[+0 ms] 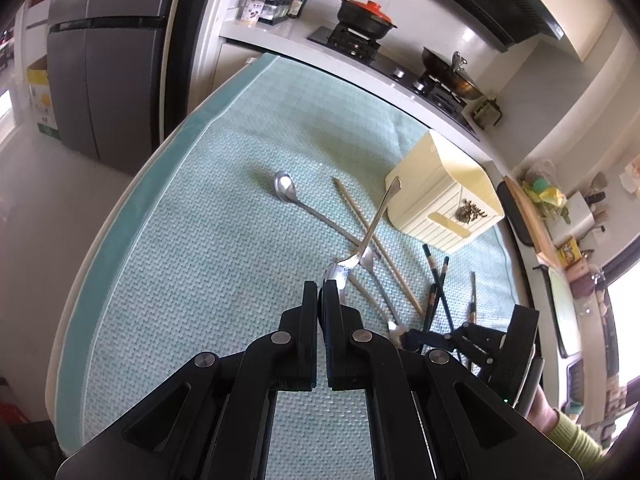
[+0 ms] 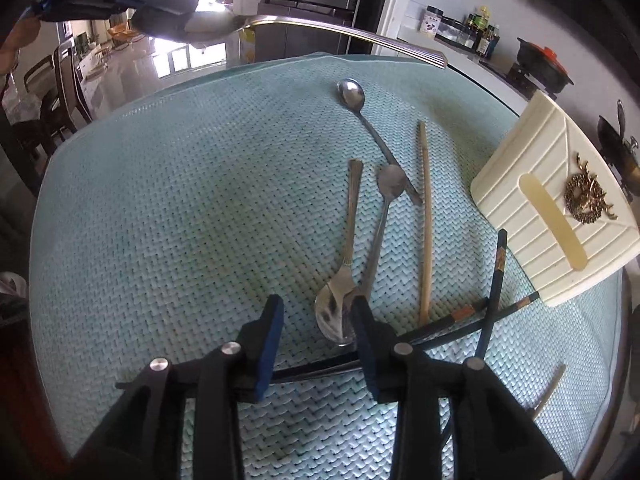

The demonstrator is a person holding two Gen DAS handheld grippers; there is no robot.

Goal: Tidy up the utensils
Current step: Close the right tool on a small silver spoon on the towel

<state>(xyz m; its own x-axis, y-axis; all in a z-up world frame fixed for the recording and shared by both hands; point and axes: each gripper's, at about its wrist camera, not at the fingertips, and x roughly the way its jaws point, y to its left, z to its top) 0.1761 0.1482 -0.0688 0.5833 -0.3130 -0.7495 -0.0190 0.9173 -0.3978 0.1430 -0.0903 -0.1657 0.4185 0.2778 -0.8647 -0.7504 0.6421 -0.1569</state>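
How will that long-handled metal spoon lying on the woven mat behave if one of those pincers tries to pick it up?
The long-handled spoon looks like polished steel, so probably stiff and somewhat slippery between the pads. Its thin handle lies nearly flat on the teal mat, likely leaving little to grab. Its end is under another spoon, which would probably shift too. The right gripper is open.

Left wrist view high, looking down, right wrist view low, close, both sharing the teal mat (image 1: 192, 240).
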